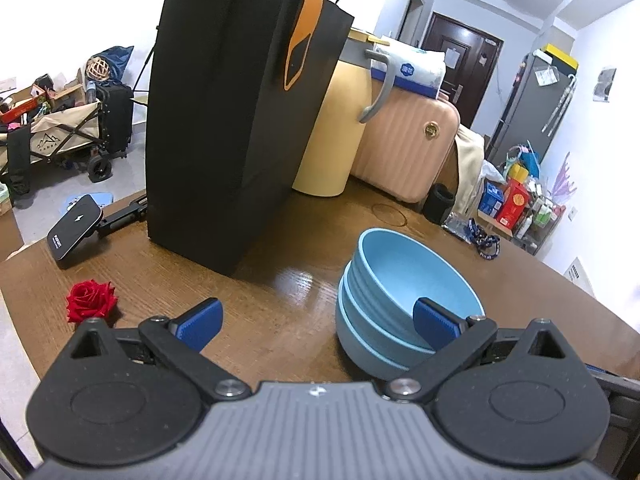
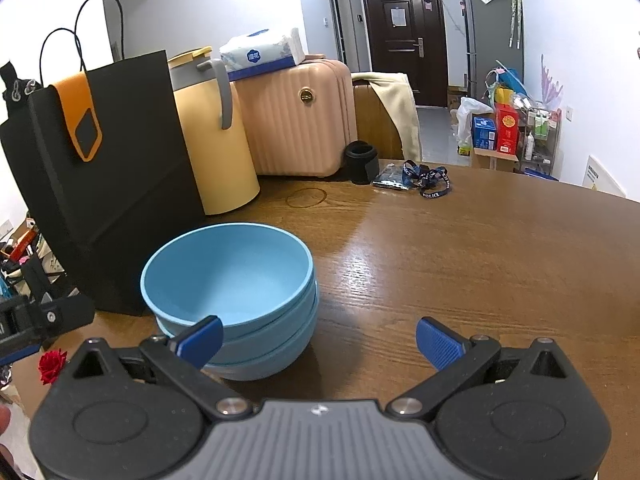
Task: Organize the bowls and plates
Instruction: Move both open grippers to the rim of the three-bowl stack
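My left wrist view looks down-forward, close to the bowls. My right does likewise from their other side. Both share the black bag and table.

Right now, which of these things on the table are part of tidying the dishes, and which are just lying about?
Part of the job:
- stacked blue bowls
- left gripper, fingers open
- right gripper, fingers open

Just lying about:
- black bag
- yellow bin
- pink suitcase
- rose
- lanyard
- black cup

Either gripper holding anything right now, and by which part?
Nothing held. Left gripper and right gripper are open, beside the stacked blue bowls.
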`<state>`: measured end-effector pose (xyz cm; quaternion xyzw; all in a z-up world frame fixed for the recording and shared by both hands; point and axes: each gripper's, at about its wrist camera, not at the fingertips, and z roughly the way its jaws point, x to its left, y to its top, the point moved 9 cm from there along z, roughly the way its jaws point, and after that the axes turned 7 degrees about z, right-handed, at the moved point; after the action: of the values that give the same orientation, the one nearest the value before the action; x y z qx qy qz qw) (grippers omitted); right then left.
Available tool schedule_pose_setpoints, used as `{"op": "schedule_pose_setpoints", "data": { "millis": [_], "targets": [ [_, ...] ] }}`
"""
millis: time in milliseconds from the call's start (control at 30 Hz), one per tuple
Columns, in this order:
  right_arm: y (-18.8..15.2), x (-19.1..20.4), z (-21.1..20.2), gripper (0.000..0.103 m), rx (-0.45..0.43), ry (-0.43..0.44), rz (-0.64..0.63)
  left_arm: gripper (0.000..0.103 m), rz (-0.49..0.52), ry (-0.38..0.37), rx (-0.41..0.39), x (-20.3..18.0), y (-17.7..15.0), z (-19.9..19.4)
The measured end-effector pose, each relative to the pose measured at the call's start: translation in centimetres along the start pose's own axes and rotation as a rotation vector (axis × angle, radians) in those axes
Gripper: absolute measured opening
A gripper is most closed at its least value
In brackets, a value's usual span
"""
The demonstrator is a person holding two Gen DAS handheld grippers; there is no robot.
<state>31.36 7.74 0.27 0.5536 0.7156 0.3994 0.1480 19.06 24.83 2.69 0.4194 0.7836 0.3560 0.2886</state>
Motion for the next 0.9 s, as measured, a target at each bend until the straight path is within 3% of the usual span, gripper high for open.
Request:
{"op": "schedule_pose_setpoints", "data": {
  "millis": [467,900],
  "targets": [
    [1.3,-0.2,1.0,0.103,0.038,-0.041,0.05,0.103,0.126,-0.083,0.201,-0.9,1.8,3.5],
    [1.5,-0.5,5.0,0.103,0.103,-0.081,0.16,0.103,0.058,-0.11,0.351,-1.2,2.3,10.4]
  ]
}}
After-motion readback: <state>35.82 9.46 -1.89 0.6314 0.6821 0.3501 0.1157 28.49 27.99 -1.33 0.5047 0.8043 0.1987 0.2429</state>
